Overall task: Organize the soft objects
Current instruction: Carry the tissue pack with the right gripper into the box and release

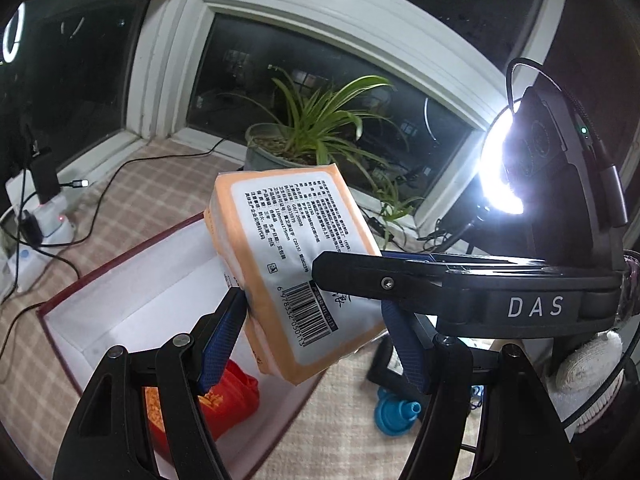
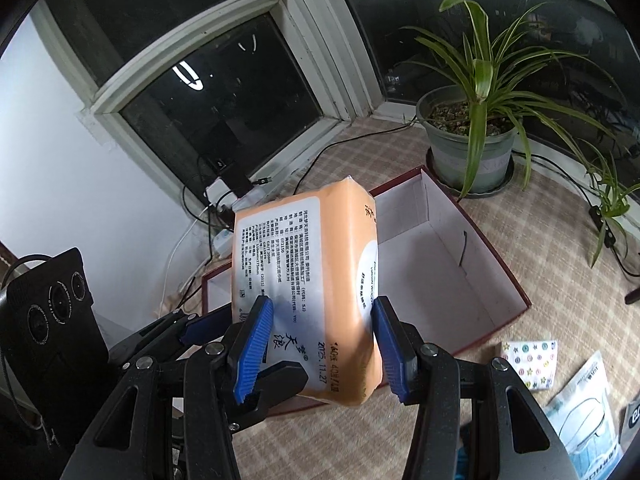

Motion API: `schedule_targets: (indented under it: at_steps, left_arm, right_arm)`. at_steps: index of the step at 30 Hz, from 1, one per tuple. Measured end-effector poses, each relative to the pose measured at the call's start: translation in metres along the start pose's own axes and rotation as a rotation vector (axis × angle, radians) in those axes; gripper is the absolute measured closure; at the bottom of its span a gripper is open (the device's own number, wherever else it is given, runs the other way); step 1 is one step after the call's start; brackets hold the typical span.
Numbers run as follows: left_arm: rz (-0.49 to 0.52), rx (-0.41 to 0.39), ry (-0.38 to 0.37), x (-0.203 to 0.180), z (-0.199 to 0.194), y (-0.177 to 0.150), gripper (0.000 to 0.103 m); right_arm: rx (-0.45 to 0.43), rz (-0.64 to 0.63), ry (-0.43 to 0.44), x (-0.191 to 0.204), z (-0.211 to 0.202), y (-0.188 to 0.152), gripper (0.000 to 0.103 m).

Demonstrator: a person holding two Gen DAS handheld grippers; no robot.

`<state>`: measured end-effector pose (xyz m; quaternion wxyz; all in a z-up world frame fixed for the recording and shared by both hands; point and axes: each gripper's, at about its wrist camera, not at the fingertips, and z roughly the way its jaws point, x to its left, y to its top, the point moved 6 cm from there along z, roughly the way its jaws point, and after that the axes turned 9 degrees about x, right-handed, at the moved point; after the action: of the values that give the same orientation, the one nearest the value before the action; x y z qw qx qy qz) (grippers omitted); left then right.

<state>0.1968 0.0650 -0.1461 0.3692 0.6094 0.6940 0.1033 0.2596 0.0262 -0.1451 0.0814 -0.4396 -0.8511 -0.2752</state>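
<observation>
An orange tissue pack (image 1: 288, 264) with a white printed label and barcode hangs in the air above an open red box with white lining (image 1: 132, 292). Both grippers hold it. My left gripper (image 1: 316, 328) is shut on its lower end with blue pads. My right gripper (image 2: 320, 344) is shut on the pack (image 2: 320, 280), one pad on each side. The right gripper's black arm crosses the left wrist view. A red pouch (image 1: 224, 404) lies inside the box. The box (image 2: 448, 264) also shows behind the pack in the right wrist view.
A potted spider plant (image 2: 472, 136) stands behind the box by the window. Cables and a power strip (image 2: 224, 196) lie at the back left. A bright lamp (image 1: 500, 168) shines at right. A blue funnel (image 1: 396, 412), a dotted packet (image 2: 528, 364) and a mask packet (image 2: 580, 420) lie on the checked cloth.
</observation>
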Motion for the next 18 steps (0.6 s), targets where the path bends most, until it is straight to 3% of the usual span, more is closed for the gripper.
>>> schedule_targets:
  at_steps: [9, 13, 18]
  left_arm:
    - [-0.004, 0.021, 0.013, 0.005, 0.012, 0.004, 0.034]
    - [-0.015, 0.018, 0.052, 0.009, 0.014, 0.006, 0.034]
    - [-0.029, 0.014, 0.072, 0.011, 0.013, 0.005, 0.034]
  right_arm:
    - [0.0, 0.015, -0.003, -0.009, 0.009, 0.007, 0.055]
    - [-0.009, 0.007, -0.057, -0.012, 0.01, 0.008, 0.055]
    - [-0.024, 0.011, -0.086, -0.016, 0.009, 0.007, 0.047]
